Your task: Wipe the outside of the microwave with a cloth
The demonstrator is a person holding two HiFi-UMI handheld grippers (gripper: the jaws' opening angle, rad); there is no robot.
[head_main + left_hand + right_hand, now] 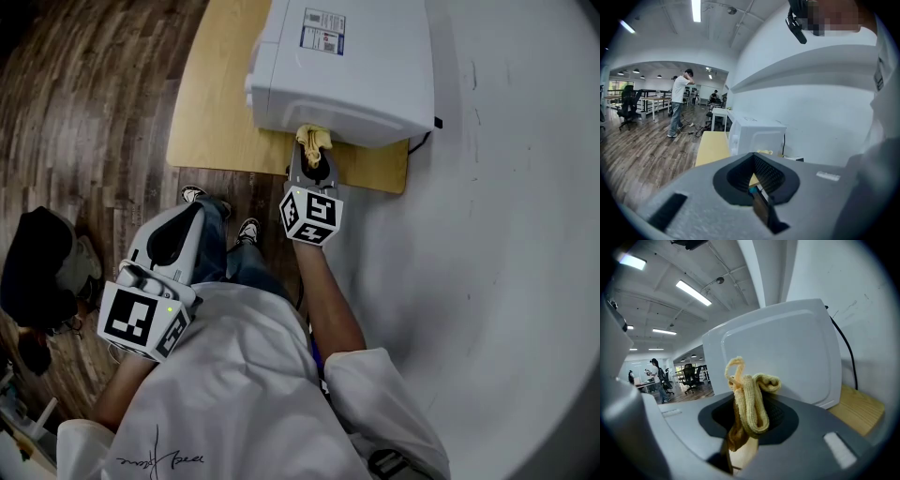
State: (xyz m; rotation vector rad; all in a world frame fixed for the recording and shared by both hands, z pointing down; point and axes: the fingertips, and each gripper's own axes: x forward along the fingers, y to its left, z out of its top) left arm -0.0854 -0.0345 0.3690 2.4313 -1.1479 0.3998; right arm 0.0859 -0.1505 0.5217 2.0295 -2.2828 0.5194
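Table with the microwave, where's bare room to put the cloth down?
The widest bare patch of the table lies between the microwave and the table's floor-side edge. The near strip is narrow and taken by the right gripper holding the cloth. The wall side is tight, with a cable.

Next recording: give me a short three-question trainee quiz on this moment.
1. True or false: the cloth lies loose on the table.
2. The right claw points at which part of the microwave? A top; B door; C plain side panel.
3. Fill in: the microwave stands on a ____ table.
Key: 1 false, the right claw clamps it; 2 C; 3 wooden.
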